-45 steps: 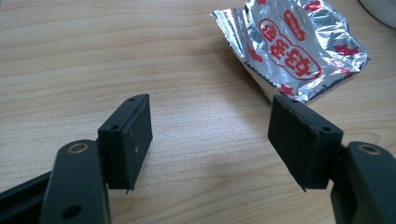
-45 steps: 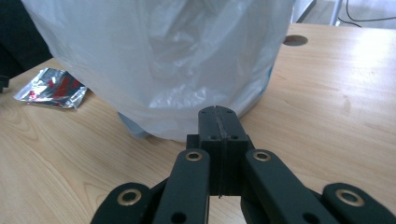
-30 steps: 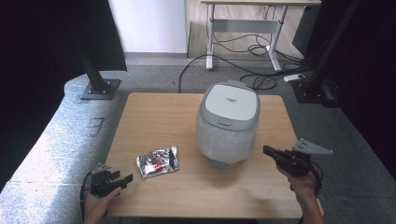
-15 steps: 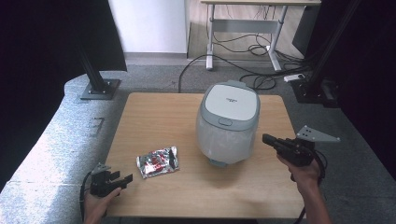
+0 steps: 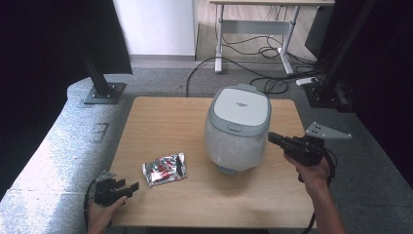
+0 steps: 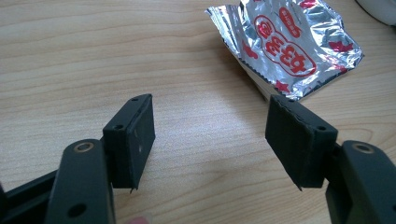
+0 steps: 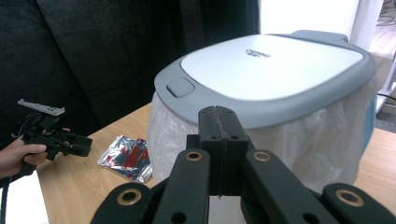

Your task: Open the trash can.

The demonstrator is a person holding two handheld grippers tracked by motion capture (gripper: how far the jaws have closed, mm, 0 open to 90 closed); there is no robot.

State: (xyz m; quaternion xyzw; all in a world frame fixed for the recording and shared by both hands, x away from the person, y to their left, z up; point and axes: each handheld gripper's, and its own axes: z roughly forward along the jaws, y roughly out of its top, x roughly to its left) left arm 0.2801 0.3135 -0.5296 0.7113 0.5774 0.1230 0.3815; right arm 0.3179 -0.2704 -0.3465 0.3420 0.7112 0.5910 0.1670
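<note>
Right of centre, your right gripper [image 5: 276, 140] hangs clenched and empty beside the rice cooker [image 5: 238, 127]; your left gripper [image 5: 127, 188] gapes over bare table [image 5: 160, 122] at lower left near the foil packet [image 5: 164, 168].

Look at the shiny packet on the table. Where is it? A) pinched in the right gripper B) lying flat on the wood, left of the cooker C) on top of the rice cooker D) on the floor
B: the foil packet lies flat on the wooden table, left of the rice cooker, with nothing gripping it.
</note>
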